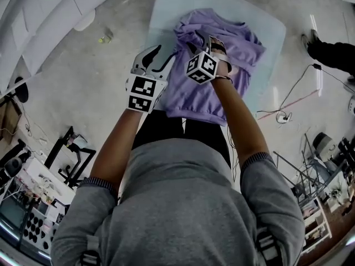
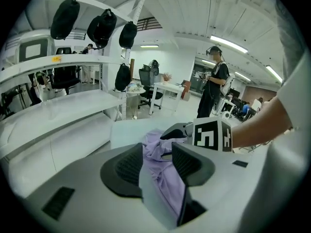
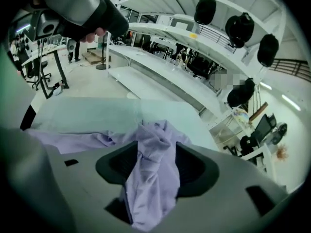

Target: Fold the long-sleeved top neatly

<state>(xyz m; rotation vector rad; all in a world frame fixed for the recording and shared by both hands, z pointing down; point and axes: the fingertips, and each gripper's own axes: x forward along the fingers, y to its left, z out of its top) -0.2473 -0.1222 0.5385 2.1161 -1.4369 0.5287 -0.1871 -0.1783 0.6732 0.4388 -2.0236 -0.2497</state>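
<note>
The purple long-sleeved top [image 1: 233, 60] is lying bunched on the pale bench [image 1: 166, 10]. Folds of it are sitting between the spread jaws of the left tool [image 1: 157, 60] and the right tool [image 1: 214, 44], and neither seems to be pinching. Flattening probably matters most now: taking hold at seams and drawing the cloth smooth. Concrete floor [image 1: 83, 60], cables [image 1: 294, 96] and white shelving [image 2: 68, 110] are surrounding the bench.

Grey concrete floor [image 1: 105, 93], white shelving [image 2: 58, 108]

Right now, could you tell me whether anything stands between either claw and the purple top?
Nothing visible does. The purple top, lying on the table, runs between the parted jaws of both the left claw and the right claw.
</note>
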